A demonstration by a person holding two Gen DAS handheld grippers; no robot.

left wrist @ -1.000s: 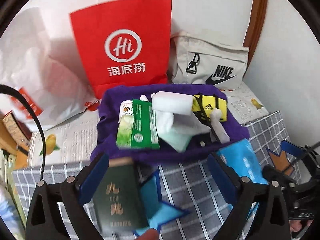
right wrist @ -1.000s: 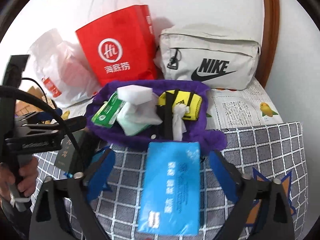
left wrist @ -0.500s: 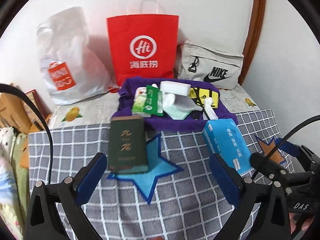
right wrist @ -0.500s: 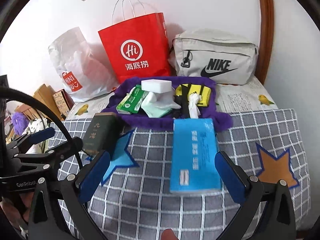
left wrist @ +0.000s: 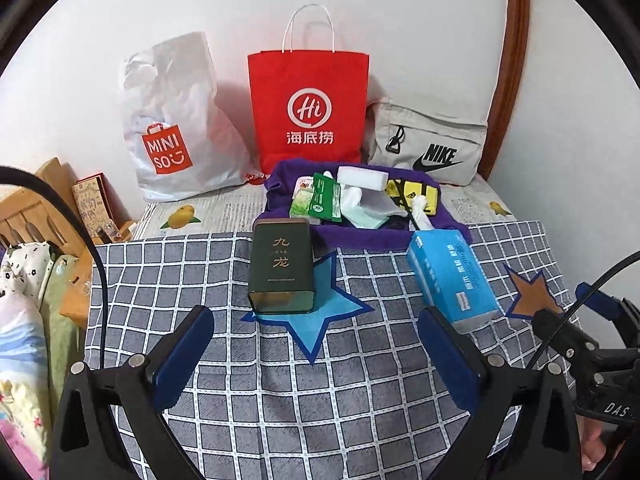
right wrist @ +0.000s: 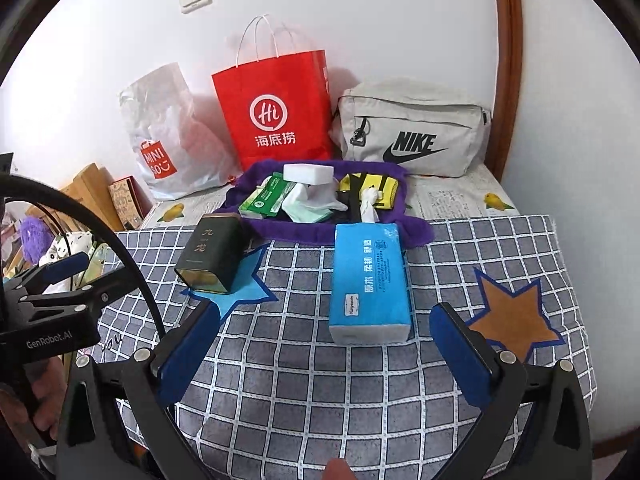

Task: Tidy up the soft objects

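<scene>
A purple cloth (left wrist: 360, 236) (right wrist: 276, 232) lies at the back of the checked tablecloth (left wrist: 320, 380) (right wrist: 304, 380). On it lie green packets (left wrist: 320, 198) (right wrist: 266, 198), a white sponge (left wrist: 362, 178) (right wrist: 308, 174), white tissues (left wrist: 360, 208) and a yellow pouch (left wrist: 414, 192) (right wrist: 380, 192). A blue tissue pack (left wrist: 450, 276) (right wrist: 370, 280) and a dark green tin (left wrist: 280, 266) (right wrist: 212, 254) lie in front of the cloth. My left gripper (left wrist: 316, 356) and right gripper (right wrist: 324, 356) are open and empty, held back above the tablecloth.
A white Miniso bag (left wrist: 172, 120) (right wrist: 168, 128), a red paper bag (left wrist: 308, 108) (right wrist: 276, 108) and a grey Nike bag (left wrist: 428, 148) (right wrist: 412, 128) stand against the back wall. Wooden items and bedding (left wrist: 28, 272) lie off the left edge.
Both grippers have pulled back from the purple cloth and risen, so the whole table now shows. The tin and the blue tissue pack lie apart from the grippers.
</scene>
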